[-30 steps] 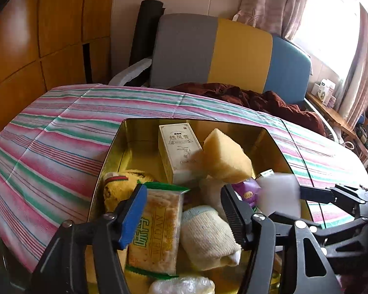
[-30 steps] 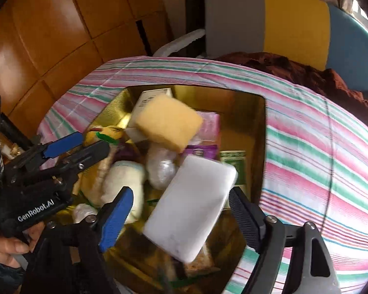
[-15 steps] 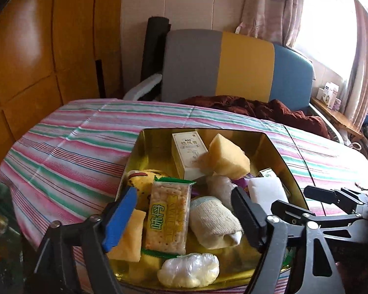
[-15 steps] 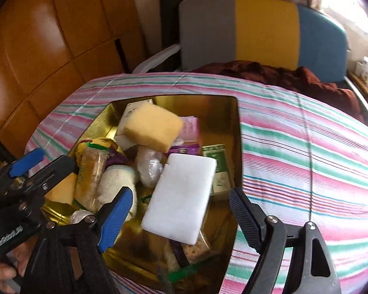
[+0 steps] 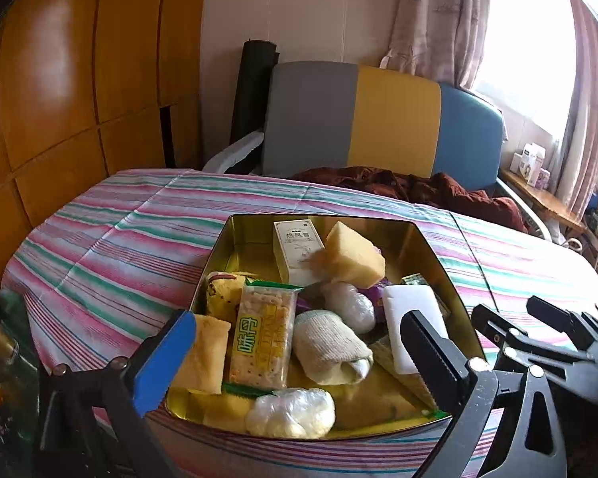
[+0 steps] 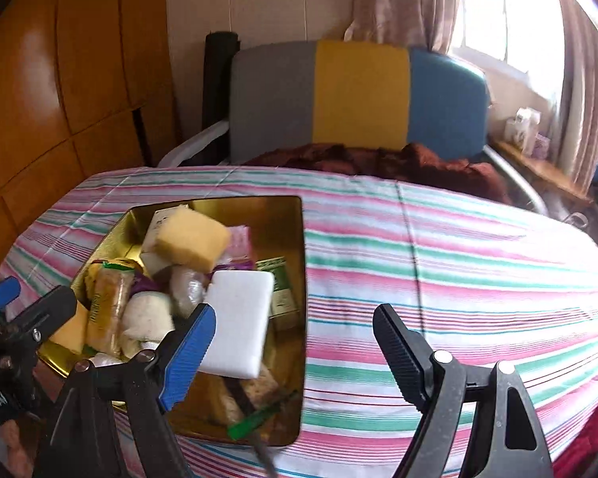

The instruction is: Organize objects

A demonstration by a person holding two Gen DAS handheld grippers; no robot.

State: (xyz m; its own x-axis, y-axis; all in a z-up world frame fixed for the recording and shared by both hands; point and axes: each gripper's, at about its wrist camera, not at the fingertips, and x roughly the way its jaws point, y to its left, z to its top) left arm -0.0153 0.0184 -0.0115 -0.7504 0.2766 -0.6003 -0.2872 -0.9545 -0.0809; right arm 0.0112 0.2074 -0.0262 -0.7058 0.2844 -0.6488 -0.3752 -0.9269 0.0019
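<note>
Wood panelling [image 5: 59, 91] fills the 9 o'clock side of the left wrist view, above a bench draped in a striped cloth [image 5: 111, 239]. A gold tin [image 5: 438, 255] sits on that cloth at centre, packed with goods. Inside it, from 9 toward 3 o'clock: a yellow wafer [image 5: 203, 354], a cracker packet [image 5: 263, 334] with green lettering, a rolled sock [image 5: 331, 346], a yellow sponge [image 5: 353, 257] propped against a white box [image 5: 297, 251] at 12 o'clock, and a white block [image 5: 412, 318] against the 3 o'clock wall. A clear wrapped bundle [image 5: 291, 412] lies at 6 o'clock. The left hand-held gripper [image 5: 295, 358] hangs over the near rim, jaws apart and empty. In the right wrist view, the right hand-held gripper [image 6: 291, 342] also stands apart and empty, its blue finger over the tin's right edge, its black finger over bare cloth. A grey, yellow and blue chair [image 5: 378, 123] stands behind at 12 o'clock, a brown garment [image 5: 410, 187] on its seat.
</note>
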